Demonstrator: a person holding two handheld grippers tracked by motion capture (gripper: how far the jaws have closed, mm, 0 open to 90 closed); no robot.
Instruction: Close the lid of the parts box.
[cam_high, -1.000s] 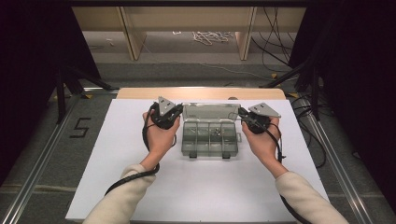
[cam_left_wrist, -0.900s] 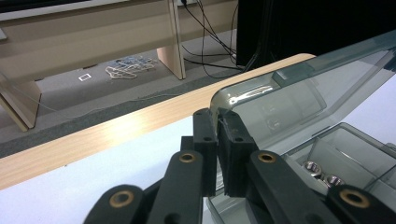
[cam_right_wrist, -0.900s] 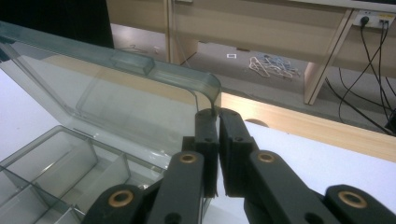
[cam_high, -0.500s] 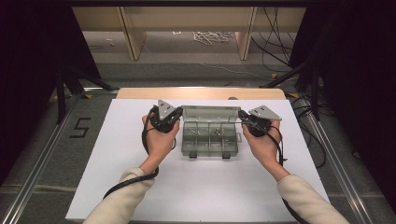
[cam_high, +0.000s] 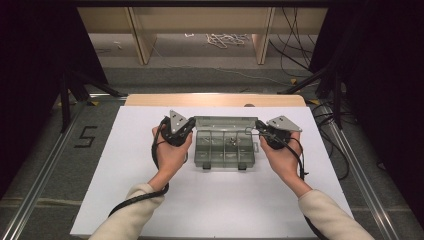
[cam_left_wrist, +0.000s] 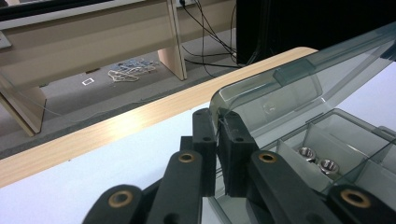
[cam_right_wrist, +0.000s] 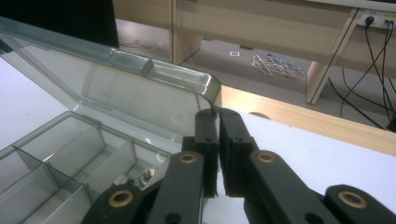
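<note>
Two grippers are in play, and we see both clamped on the same thing: the raised lid (cam_high: 223, 123) of a clear grey compartment box (cam_high: 224, 150) sitting in the middle of the white table (cam_high: 125, 150). Our left gripper (cam_left_wrist: 217, 119) has its jaws pressed together on the lid's left corner edge, the thin plastic pinched between the pads. Our right gripper (cam_right_wrist: 215, 112) does the same on the lid's right corner, jaws together with only the lid edge between them. From the high view, the left gripper (cam_high: 184, 131) and the right gripper (cam_high: 260, 131) flank the box at its back corners, the lid tilted up between them. Small metal nuts (cam_left_wrist: 317, 158) lie in one compartment. On the floor to the left, a dark mark reading "5" (cam_high: 86, 136) is the one legible piece of writing. Both forearms reach in from below, angled inward, the hands wrapped around the gripper bodies, cables trailing back along the sleeves.
</note>
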